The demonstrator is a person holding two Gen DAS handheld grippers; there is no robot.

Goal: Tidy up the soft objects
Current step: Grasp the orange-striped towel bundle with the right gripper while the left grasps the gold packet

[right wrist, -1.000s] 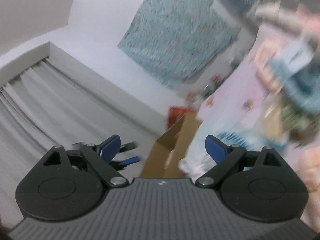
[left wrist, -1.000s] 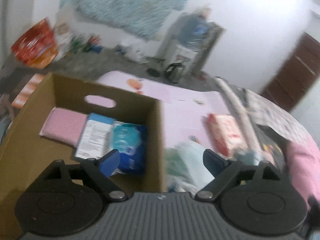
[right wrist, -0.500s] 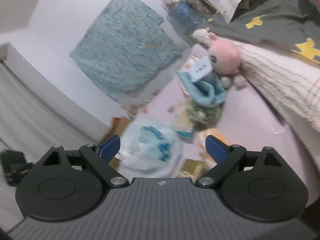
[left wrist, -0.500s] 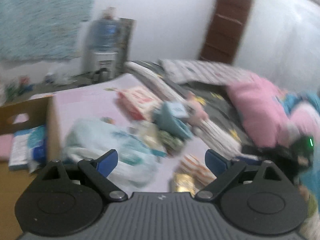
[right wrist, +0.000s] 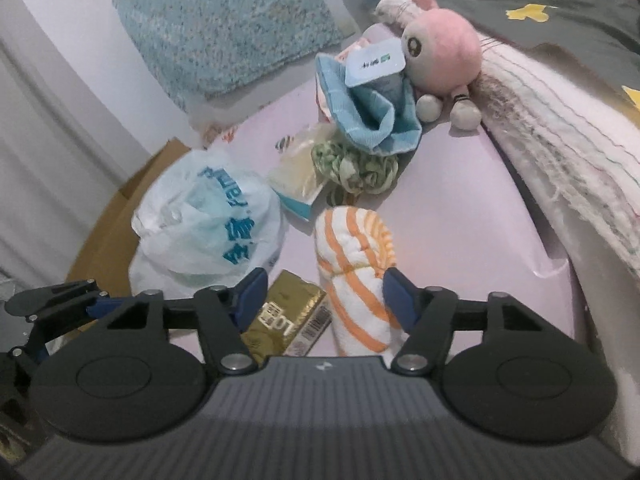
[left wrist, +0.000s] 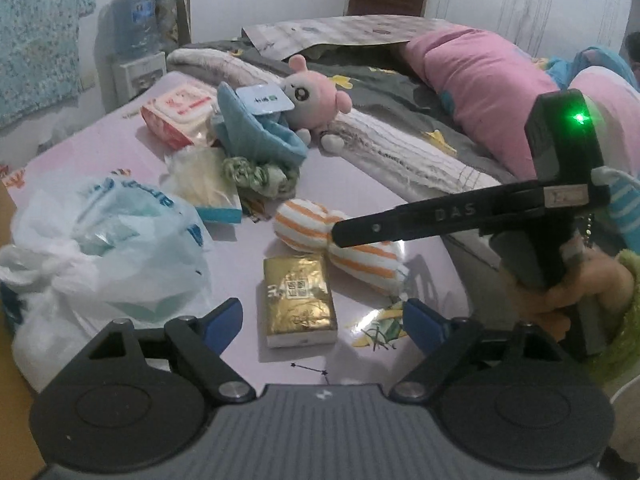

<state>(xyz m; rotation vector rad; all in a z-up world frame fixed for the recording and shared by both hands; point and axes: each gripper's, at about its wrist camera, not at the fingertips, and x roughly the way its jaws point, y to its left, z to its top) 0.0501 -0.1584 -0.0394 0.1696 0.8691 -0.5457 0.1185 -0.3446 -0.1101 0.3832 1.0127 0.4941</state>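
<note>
Your right gripper is nearer: its fingers are closing around the striped orange-and-white towel roll on the pink tabletop, pads not yet pressing. The roll's long axis runs straight ahead from them. Your left gripper hangs open, closing slightly, over the gold packet.

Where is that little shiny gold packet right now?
The gold packet lies flat on the pink table in the left wrist view, between the white plastic bag on its left and the orange-striped rolled towel just behind it.

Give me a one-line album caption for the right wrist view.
Right gripper closing around an orange-striped towel, beside a gold pack and plastic bag.
</note>
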